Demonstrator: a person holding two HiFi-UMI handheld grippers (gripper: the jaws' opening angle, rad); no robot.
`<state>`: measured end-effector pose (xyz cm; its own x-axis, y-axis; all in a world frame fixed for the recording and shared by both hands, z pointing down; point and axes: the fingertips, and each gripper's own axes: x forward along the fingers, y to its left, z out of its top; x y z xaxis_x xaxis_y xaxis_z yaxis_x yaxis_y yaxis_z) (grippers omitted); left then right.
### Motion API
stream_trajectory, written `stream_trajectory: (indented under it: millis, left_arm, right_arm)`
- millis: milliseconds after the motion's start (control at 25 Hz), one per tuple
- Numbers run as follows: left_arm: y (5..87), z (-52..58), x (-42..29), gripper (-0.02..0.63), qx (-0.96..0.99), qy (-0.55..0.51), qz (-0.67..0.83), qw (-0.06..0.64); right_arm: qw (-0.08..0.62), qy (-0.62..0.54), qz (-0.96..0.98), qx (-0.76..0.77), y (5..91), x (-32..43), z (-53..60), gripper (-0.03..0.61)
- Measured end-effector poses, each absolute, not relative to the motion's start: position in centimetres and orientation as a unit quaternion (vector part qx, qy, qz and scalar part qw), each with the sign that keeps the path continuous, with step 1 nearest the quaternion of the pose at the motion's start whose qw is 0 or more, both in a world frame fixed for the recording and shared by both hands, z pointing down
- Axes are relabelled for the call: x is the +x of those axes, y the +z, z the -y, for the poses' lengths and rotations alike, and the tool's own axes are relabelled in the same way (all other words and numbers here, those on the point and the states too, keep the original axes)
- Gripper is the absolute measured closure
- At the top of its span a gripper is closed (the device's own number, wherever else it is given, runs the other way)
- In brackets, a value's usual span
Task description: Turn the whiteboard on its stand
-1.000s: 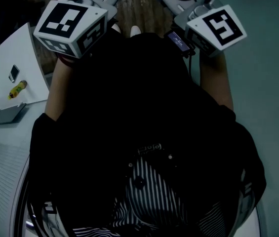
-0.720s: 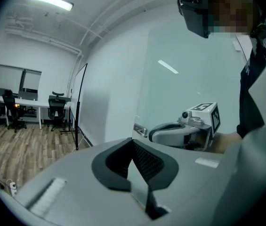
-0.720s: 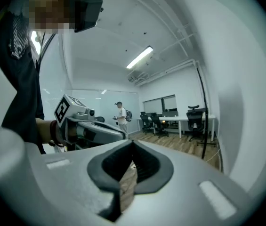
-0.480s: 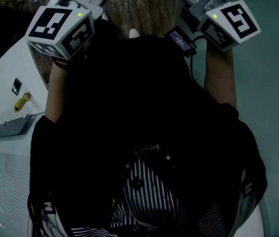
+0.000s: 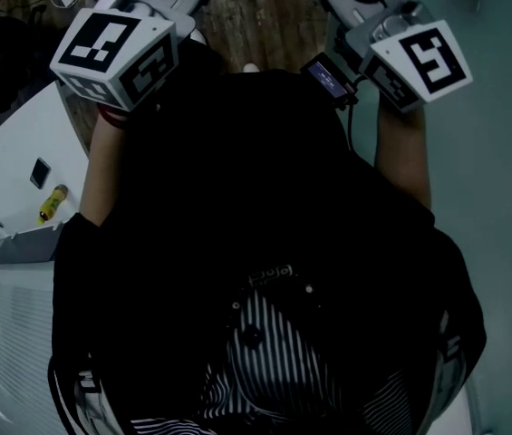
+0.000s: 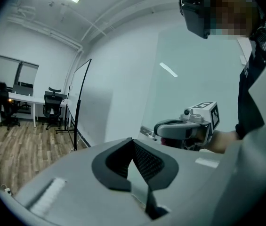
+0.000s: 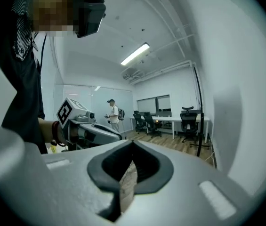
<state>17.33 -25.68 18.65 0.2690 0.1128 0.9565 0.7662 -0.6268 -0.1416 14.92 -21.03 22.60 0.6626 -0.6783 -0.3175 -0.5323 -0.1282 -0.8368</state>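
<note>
In the left gripper view a tall white whiteboard with a black frame stands on its stand across the wood floor, well beyond my left gripper. The right gripper view shows its black post off to the right of my right gripper. Both grippers are shut with nothing between the jaws and touch nothing. In the head view only their marker cubes show, the left one and the right one, held up in front of my dark-clothed body; the jaws are out of view there.
A white surface at my left carries a yellow marker, a small black item and a grey tray. A pale glass wall is at my right. Desks and office chairs and a person stand farther off.
The head view has shifted: the white surface and its marker sit lower in the picture, and both marker cubes have drifted slightly. Both grippers stay shut.
</note>
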Motion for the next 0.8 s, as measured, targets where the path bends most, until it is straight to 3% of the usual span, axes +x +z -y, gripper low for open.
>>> stream_trajectory:
  millis: [200, 400, 800]
  left_arm:
    - [16.9, 27.2, 21.3, 0.623, -0.728, -0.532, 0.298, 0.312]
    - [12.4, 25.9, 19.5, 0.623, -0.722, -0.52, 0.341, 0.305]
    - [12.9, 26.9, 18.9, 0.623, -0.706, -0.504, 0.393, 0.306]
  right_arm:
    - [0.53, -0.083, -0.406, -0.74, 21.5, 19.2, 22.4, 0.577]
    - [0.513, -0.082, -0.384, -0.763, 16.2, 17.3, 21.2, 0.577]
    - [0.52, -0.093, -0.347, -0.775, 17.0, 15.9, 23.6, 0.577]
